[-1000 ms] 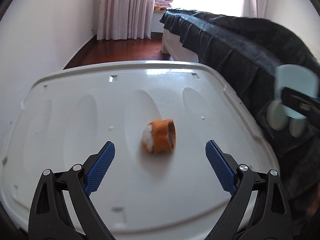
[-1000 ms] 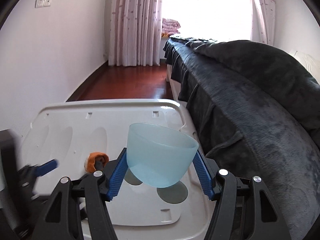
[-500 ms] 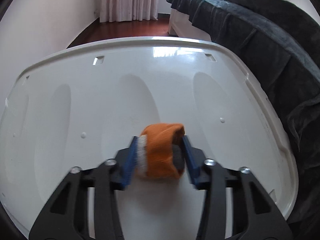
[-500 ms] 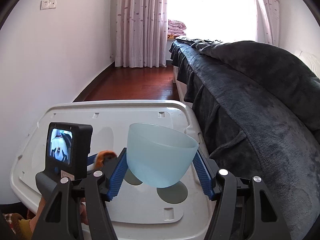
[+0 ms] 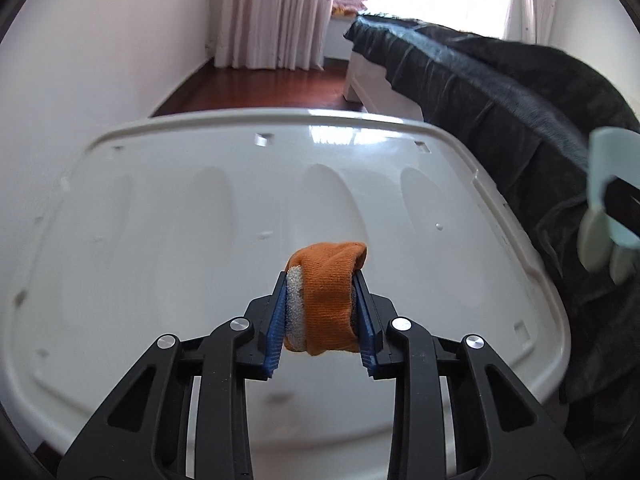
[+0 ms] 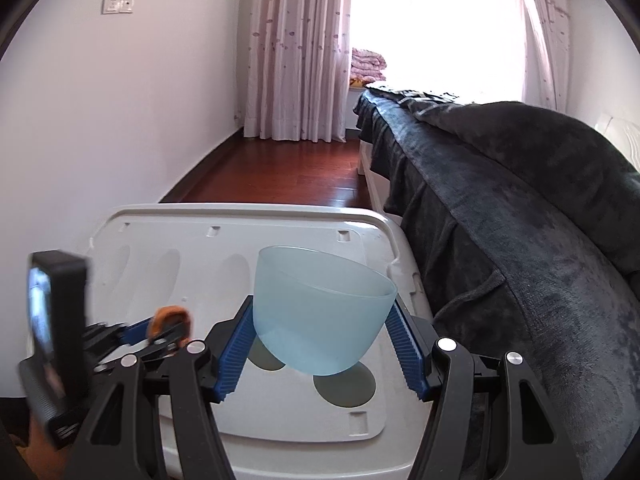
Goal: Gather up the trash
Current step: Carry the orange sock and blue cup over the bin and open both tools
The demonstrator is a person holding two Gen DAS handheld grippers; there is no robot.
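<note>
A dark blanket-covered bed [image 6: 500, 208] runs away to the right of both grippers, its near fold hanging just beside the right edge of the white plastic lid [image 5: 168, 232] that spreads ahead of and beneath them. Past the lid's far rim lies red-brown wooden floor [image 6: 280, 172], with pale patterned curtains [image 6: 296, 48] at the bright window straight ahead and a wall switch plate [image 6: 117, 4] high to the left. The right gripper [image 6: 322, 344] is closed partway on a translucent light-blue cup [image 6: 320, 312], both blue pads pressed to its sides; the cup is tilted, its open mouth facing up and away, held clear above the lid. The left gripper [image 5: 322, 312] is closed nearly all the way on an orange cloth roll [image 5: 330, 296] with a white foam layer showing at its left end, the pads clamping both sides; its shadow falls on the lid below, so it appears lifted off the surface. From the left gripper's camera the cup shows blurred at the far right edge.
</note>
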